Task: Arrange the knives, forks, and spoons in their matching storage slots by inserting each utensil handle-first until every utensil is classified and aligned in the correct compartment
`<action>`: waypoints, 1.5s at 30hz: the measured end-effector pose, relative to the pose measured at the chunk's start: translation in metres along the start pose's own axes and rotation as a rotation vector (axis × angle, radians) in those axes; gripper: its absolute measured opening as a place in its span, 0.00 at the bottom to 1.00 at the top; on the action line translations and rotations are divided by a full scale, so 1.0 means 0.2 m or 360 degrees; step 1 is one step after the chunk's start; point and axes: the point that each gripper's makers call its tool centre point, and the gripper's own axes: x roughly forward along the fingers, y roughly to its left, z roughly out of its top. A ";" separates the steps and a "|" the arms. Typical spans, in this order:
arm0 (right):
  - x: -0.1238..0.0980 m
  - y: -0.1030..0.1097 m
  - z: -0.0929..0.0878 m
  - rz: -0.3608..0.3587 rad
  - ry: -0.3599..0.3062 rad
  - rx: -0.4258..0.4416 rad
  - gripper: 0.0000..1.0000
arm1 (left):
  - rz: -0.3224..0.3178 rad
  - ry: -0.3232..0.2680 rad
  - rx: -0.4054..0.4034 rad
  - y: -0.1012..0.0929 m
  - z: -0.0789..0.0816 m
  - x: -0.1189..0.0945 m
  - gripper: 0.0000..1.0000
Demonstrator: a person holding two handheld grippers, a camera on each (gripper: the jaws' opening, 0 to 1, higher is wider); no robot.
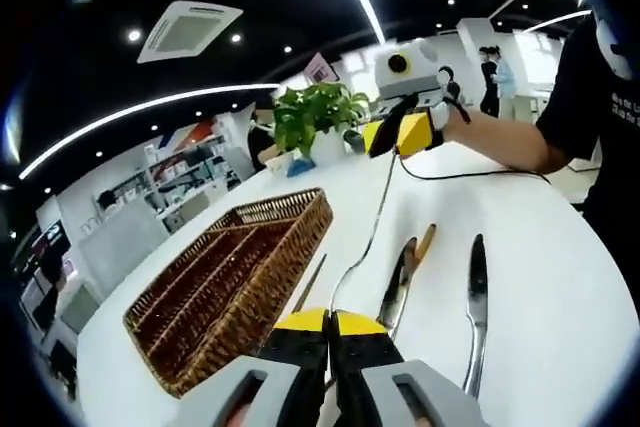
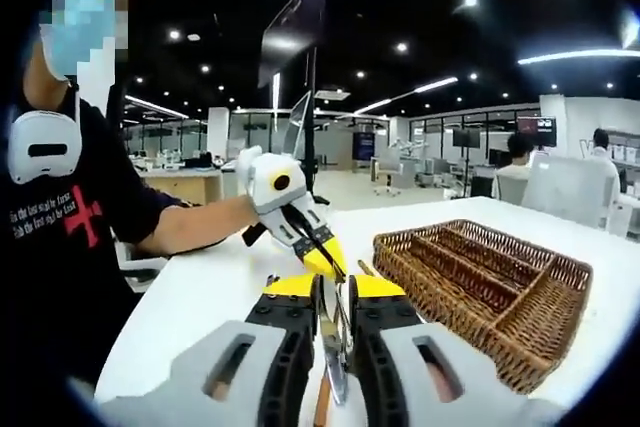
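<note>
Meanwhile, the left gripper (image 1: 330,322) stood with its yellow-tipped jaws closed on nothing above the white tabletop (image 1: 540,247), while the right gripper (image 2: 335,287) pinched a knife (image 2: 333,347) between its nearly closed jaws. A wicker utensil tray (image 1: 235,282) with long compartments sat near the table's far edge beside a potted plant (image 1: 318,117); a second knife (image 1: 476,292) and another utensil (image 1: 400,282) lay loose on the tabletop beside the tray

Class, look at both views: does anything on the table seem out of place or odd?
Yes. The wicker tray holds no cutlery in its visible slots, while the knife and other utensils lie loose on the table beside it, unsorted.
</note>
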 end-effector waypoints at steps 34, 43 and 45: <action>0.19 0.05 -0.35 0.0064 0.0550 -0.0230 0.00 | -0.0104 0.0046 0.0177 -0.15 0.05 0.07 0.00; 0.18 0.04 -0.31 0.0061 0.0505 -0.0259 0.00 | -0.0184 -0.0100 -0.0018 -0.12 0.08 0.02 0.03; 0.17 0.02 -0.29 0.0033 0.0481 -0.0245 0.00 | -0.0166 -0.0124 -0.0033 -0.10 0.08 0.00 0.08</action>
